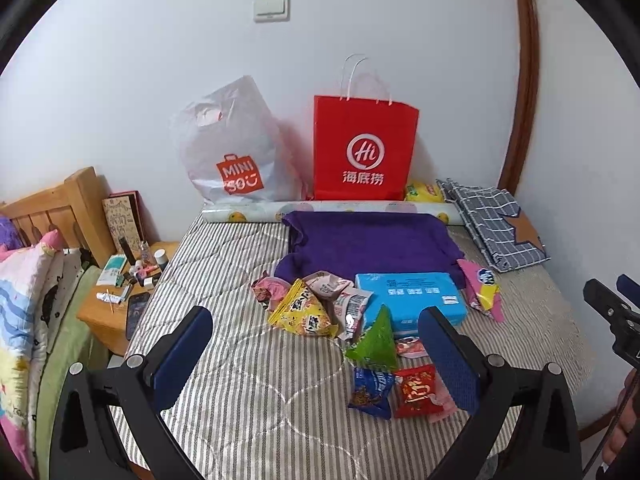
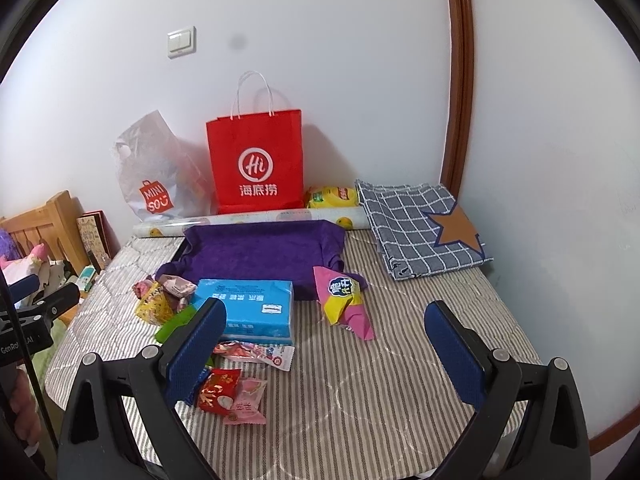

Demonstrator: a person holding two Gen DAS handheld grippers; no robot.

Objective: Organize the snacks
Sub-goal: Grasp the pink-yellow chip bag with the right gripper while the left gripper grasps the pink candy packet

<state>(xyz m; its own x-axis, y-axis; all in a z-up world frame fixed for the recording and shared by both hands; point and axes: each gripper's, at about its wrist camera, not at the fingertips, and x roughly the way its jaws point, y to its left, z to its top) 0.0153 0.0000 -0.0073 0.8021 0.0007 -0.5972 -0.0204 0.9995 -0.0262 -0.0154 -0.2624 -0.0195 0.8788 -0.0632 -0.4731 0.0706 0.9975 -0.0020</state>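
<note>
Several snack packets lie on a striped mattress: a yellow packet, a green triangular one, a blue one, a red one and a pink-yellow one. A blue tissue pack lies among them. My left gripper is open and empty, just above the snacks. My right gripper is open and empty, over the mattress right of the red packet and the tissue pack. The pink-yellow packet lies ahead of it.
A red paper bag and a white plastic bag stand against the wall. A purple towel, a paper roll and a checked cloth lie behind the snacks. A cluttered wooden nightstand is at left.
</note>
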